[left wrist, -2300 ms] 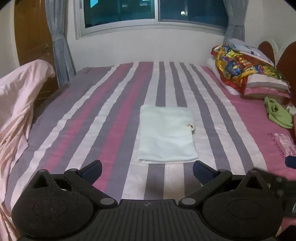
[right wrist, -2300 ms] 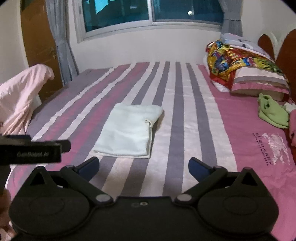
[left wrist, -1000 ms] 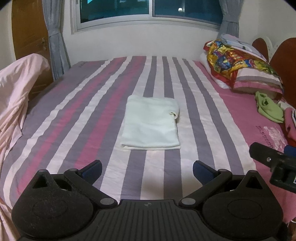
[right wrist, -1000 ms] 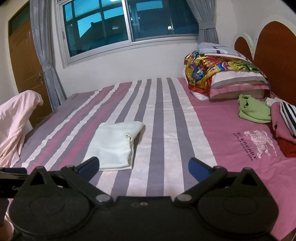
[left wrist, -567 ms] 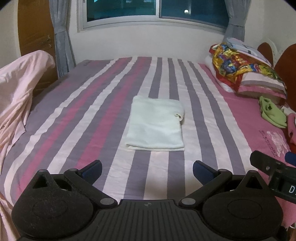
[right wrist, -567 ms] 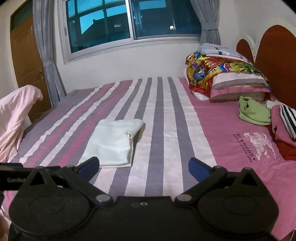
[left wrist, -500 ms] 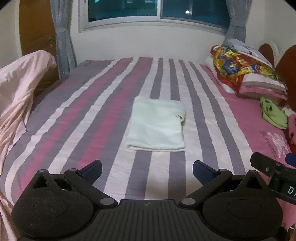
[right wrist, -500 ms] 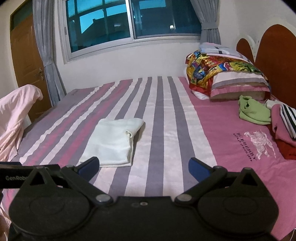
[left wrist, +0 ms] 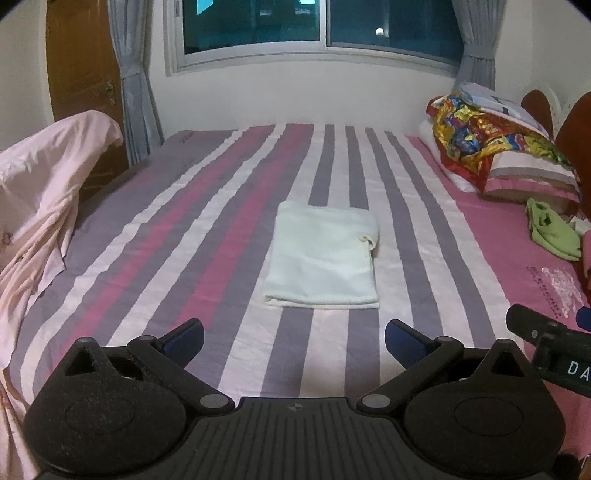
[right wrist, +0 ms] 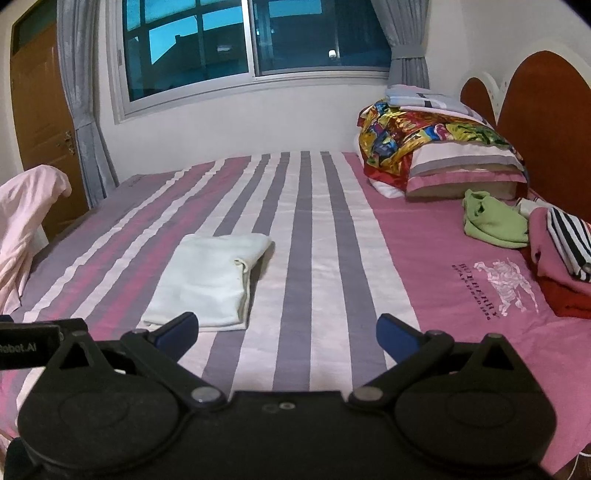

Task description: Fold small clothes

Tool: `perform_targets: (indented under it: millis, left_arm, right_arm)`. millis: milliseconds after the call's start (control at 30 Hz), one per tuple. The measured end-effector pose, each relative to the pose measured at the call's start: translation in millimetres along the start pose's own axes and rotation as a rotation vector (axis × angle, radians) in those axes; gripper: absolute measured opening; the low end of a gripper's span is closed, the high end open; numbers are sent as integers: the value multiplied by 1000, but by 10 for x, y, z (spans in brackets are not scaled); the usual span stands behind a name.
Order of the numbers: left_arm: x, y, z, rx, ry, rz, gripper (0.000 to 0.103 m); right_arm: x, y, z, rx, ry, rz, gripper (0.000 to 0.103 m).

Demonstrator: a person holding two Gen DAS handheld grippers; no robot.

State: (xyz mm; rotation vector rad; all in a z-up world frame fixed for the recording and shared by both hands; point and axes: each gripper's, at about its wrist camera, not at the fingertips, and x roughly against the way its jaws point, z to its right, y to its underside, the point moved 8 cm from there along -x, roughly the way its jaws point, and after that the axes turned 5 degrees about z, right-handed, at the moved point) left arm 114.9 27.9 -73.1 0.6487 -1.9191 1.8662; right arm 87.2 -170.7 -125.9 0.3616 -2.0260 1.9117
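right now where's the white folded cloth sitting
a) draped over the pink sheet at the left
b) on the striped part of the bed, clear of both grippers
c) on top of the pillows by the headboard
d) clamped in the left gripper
b: the white folded cloth lies flat on the striped bedsheet, ahead of the open left gripper and the open right gripper, neither touching it.

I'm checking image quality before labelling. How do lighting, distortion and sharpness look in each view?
Left wrist view: dim warm indoor light, dark window, fisheye bending with black corners; folded white cloth sharp, soft shadow at its right edge. Right wrist view: brighter, bluish dusk in the window, curved headboard, cloth sharp; no glare in either.
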Motion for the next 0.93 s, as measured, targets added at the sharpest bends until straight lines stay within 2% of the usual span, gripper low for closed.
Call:
perform_targets:
  millis: [433,600,800,933]
  left_arm:
    - [-39,17,-3,4,1,-11,103]
    - [-102,65,-18,18,27,-34,103]
    - [-81,64,-17,23,80,-5,103]
    - [-85,62,-25,-9,30,16,103]
  right_arm:
    - [-6,-3,6,-2,-2,-9,103]
    - [-15,4,3,-4,-5,-9,103]
    - [-38,22,0,-6,-10,-14,103]
    - [-50,32,-8,-1,-9,-15,103]
